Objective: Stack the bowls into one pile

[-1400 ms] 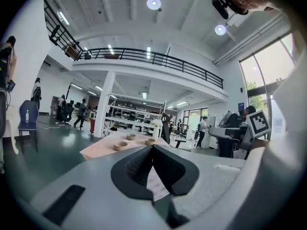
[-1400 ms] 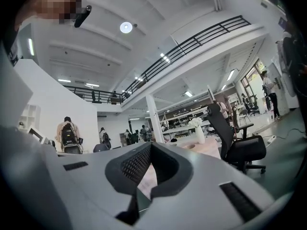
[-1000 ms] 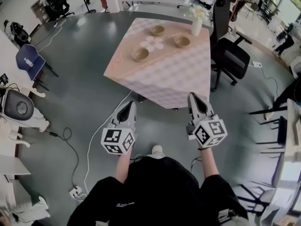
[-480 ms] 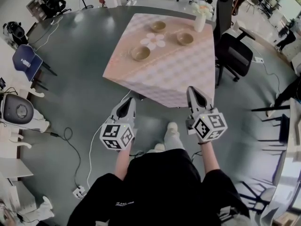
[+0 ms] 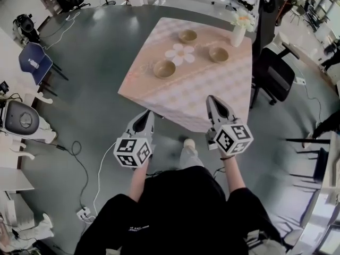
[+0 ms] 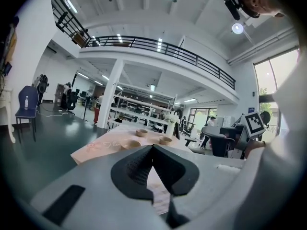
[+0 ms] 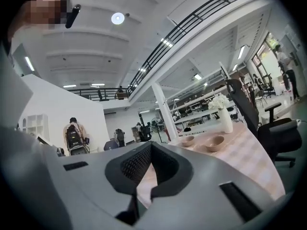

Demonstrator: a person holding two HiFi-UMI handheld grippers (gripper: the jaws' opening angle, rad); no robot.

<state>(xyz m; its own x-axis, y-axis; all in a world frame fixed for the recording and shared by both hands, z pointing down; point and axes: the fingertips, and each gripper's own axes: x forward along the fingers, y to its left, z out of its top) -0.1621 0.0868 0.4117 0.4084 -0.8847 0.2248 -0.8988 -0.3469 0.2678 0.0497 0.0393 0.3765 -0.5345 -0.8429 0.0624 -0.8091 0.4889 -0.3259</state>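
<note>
Bowls (image 5: 164, 68) on desk (image 5: 196, 89): judged stiff, light, chippable | rim is to be pinched | left gripper (image 5: 144, 114), right gripper (image 5: 212, 100): jaws closed, empty

Left gripper (image 5: 146, 114) and right gripper (image 5: 211, 99) point forward, jaws seemingly together.

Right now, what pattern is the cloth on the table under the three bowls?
It's a pale pink-and-white checked tablecloth; it shows best in the head view.
</note>
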